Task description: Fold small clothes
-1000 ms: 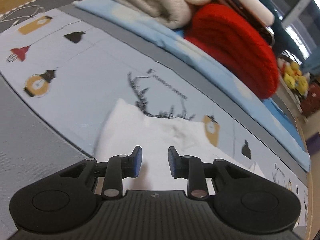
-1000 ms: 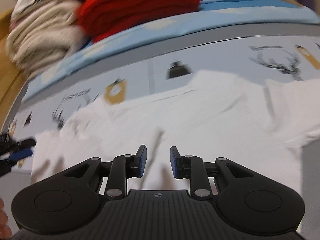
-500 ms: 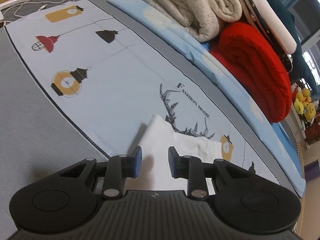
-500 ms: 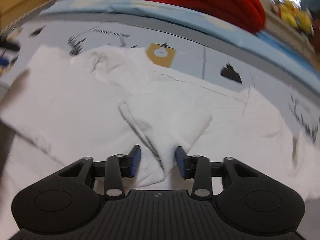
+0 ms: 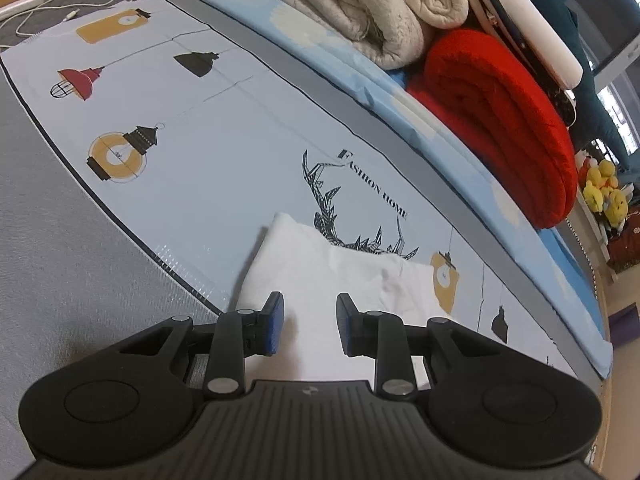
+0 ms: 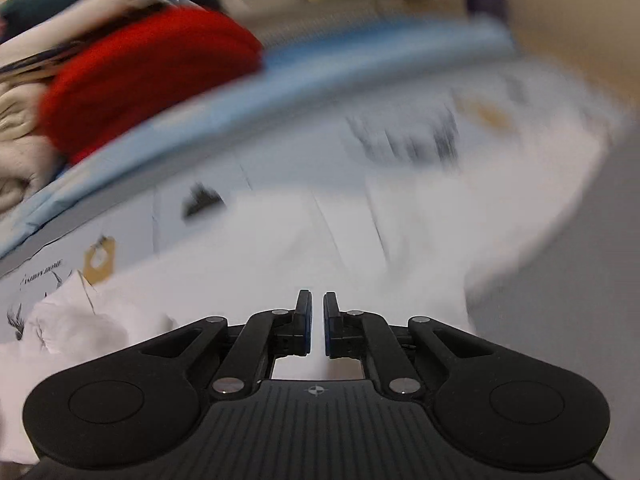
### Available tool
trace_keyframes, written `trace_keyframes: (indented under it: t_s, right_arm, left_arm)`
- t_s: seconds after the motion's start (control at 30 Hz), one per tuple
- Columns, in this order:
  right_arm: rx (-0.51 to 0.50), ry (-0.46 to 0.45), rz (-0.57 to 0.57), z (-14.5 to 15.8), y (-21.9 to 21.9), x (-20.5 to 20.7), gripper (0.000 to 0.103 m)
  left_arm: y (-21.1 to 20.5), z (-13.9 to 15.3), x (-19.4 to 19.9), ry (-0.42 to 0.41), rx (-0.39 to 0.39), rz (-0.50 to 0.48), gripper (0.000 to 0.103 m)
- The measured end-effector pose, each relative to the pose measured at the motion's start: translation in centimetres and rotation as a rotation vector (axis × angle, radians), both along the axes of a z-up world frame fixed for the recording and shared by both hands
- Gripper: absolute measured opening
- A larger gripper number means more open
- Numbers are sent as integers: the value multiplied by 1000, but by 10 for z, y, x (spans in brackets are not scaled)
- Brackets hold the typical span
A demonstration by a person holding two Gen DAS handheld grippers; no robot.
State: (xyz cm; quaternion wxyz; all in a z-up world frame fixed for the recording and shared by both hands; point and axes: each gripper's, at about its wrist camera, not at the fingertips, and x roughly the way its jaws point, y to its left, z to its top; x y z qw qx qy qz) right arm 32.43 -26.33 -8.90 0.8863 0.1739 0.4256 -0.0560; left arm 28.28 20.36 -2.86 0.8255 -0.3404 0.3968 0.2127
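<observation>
A white garment (image 5: 336,272) lies on the pale blue printed mat (image 5: 208,152). Its corner shows just ahead of my left gripper (image 5: 310,322), which is open and empty, low over the cloth. In the right wrist view the same white garment (image 6: 304,240) spreads across the mat, blurred by motion. My right gripper (image 6: 317,322) has its jaws nearly together with a narrow gap. White cloth shows below and between the fingers; whether it is pinched is unclear.
A folded red blanket (image 5: 508,120) and a beige blanket (image 5: 360,4) are stacked on a light blue sheet (image 5: 400,108) along the far edge. A white cable (image 5: 68,8) lies at the far left. Grey fabric (image 5: 60,240) borders the mat.
My right gripper has narrowed from open around a fold of the garment to nearly shut, and it swings fast to the right. My left gripper stays open, drawn back slightly.
</observation>
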Motion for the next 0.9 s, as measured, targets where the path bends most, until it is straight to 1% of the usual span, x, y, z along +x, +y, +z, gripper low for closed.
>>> trace_keyframes:
  t_s: [0.03, 0.07, 0.1, 0.13, 0.17, 0.23, 0.3, 0.37, 0.43, 0.53, 0.6, 0.63, 0.67, 0.7, 0.73, 0.77, 0.8, 0.87, 0.9]
  right_arm:
    - [56, 26, -11, -4, -4, 0, 8]
    - [101, 31, 1, -5, -2, 0, 8]
    - [136, 20, 51, -3, 5, 2, 9]
    - [146, 8, 113, 1, 16, 5, 15]
    - [150, -12, 194, 5, 31, 7, 28]
    - [133, -45, 347, 12, 62, 8, 41]
    - [72, -75, 509, 16, 97, 3, 43]
    - [-21, -95, 632, 15, 130, 0, 49]
    - [-124, -110, 706, 10, 152, -7, 50]
    - [-249, -121, 770, -4, 166, -10, 50]
    - [-321, -105, 779, -12, 171, -9, 49]
    - [-348, -89, 777, -17, 171, -11, 46]
    - [-365, -71, 767, -21, 171, -9, 32]
    - [-372, -61, 740, -24, 169, -9, 24]
    - [-361, -53, 700, -24, 166, -5, 13]
    - [-326, -54, 655, -21, 161, 0, 10]
    - [-266, -72, 594, -14, 150, 3, 9]
    - [-114, -167, 427, 10, 120, 4, 9]
    - [-55, -244, 324, 25, 101, 2, 9]
  left_arm:
    - [0, -1, -1, 3, 1, 4, 30]
    - [0, -2, -2, 5, 3, 9, 30]
    - [0, -3, -3, 9, 8, 15, 30]
    - [1, -4, -4, 15, 14, 20, 30]
    - [2, -5, -4, 19, 18, 27, 30]
    - [6, -8, -5, 30, 24, 37, 30]
    - [10, -10, -5, 40, 26, 44, 30]
    - [11, -11, -3, 46, 30, 44, 30]
    - [12, -11, -2, 48, 24, 41, 30]
    - [11, -10, 3, 43, 23, 33, 30]
    - [10, -8, 5, 38, 23, 30, 30]
    - [10, -8, 6, 37, 22, 31, 30]
    - [10, -8, 6, 36, 20, 33, 30]
    - [10, -7, 6, 35, 18, 36, 30]
    - [10, -7, 6, 34, 18, 39, 30]
    - [10, -7, 6, 33, 19, 40, 30]
    - [9, -6, 6, 32, 21, 42, 30]
    - [9, -4, 5, 29, 27, 43, 30]
    - [8, -3, 5, 28, 32, 41, 30]
